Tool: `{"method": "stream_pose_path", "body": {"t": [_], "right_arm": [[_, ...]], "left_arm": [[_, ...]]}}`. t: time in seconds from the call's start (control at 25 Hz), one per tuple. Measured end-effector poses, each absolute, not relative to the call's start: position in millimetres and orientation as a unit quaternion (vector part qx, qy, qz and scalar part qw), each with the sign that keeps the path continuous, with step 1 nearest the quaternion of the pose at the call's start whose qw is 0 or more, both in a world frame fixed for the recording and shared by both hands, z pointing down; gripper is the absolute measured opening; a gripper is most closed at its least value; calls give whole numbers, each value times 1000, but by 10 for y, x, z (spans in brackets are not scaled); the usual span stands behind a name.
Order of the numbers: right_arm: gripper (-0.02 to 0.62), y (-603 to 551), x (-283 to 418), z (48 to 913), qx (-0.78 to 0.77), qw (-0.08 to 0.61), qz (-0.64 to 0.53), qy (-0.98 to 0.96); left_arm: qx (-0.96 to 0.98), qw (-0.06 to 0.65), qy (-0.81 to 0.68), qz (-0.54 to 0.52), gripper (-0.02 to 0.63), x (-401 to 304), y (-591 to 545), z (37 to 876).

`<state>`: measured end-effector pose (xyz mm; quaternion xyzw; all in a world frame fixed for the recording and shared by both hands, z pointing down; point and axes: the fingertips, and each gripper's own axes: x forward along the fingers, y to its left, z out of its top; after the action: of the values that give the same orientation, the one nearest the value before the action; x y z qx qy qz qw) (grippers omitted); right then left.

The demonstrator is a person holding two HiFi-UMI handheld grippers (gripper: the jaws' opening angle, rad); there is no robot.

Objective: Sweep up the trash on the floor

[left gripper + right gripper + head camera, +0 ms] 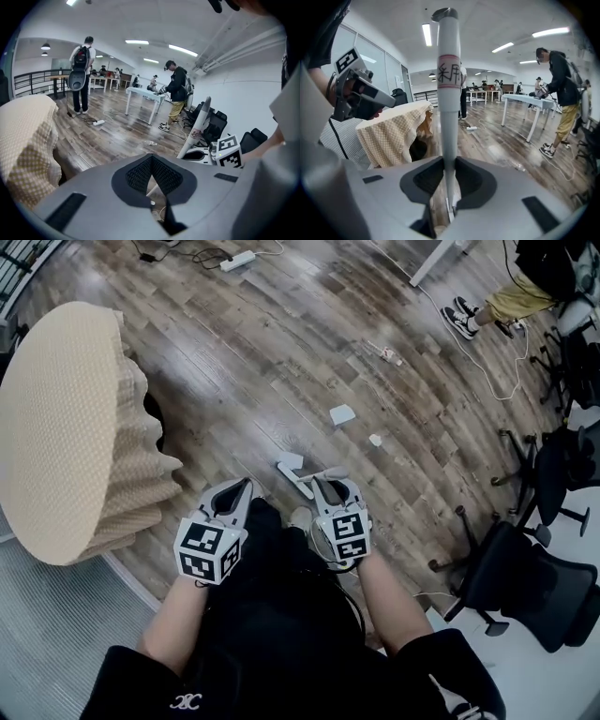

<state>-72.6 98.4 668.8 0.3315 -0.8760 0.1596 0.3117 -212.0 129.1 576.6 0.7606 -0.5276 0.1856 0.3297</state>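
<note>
Nearest the camera, a person is looking down past dark clothes at two hand-held grippers, each carrying a cube with square markers. The left gripper (240,490) is pointing forward with its jaws pressed together on nothing; in my judgement it is waiting as the spare hand. Just to its right, the right gripper (449,165) is clamping its jaws around a pale grey handle (448,93), which is standing upright between them. The handle probably belongs to a broom or a dustpan, though I cannot tell which. Gripping it low would be giving the person control of the end that is meeting the floor (234,362).

Just beyond the grippers, a pale flat piece (290,462) is lying on the dark wood boards where the handle is running down – possibly the tool's head. A little farther out, the trash is waiting unswept: a white scrap of paper (342,414), a smaller white bit (375,440) to its right, and farther still a crumpled wrapper (389,355).

To the left, a round table (66,427) is wearing a beige checked cloth. On the right, black office chairs (525,568) are crowding the edge of the floor. At the far side a white power strip (237,260) is trailing its cable, and another person's shoes (459,320) are showing.
</note>
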Motion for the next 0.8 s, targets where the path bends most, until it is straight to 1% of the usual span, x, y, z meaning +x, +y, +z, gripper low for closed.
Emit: {"method": "stream_pose_path", "body": {"t": [0.12,0.24,0.44,0.6,0.8], "right_arm": [[87,773,-915,6849,345,324,168,-865],[87,561,-1141,6932,345,339,153,-862],[89,204,-1339,6921,347,360,132,-856],[89,-47,-1317,6915,361,361,129,-850],[92,-328,-1035,6937,365,359,122,-850]], "left_arm": [[759,334,-525,190,-5,-2337,1257,5770],[758,341,-522,191,-5,-2604,1170,5795],[771,325,-505,210,-5,-2826,1026,5819],[775,326,-500,209,-5,-2805,880,5827],[771,325,-504,214,-5,-2512,734,5848]]}}
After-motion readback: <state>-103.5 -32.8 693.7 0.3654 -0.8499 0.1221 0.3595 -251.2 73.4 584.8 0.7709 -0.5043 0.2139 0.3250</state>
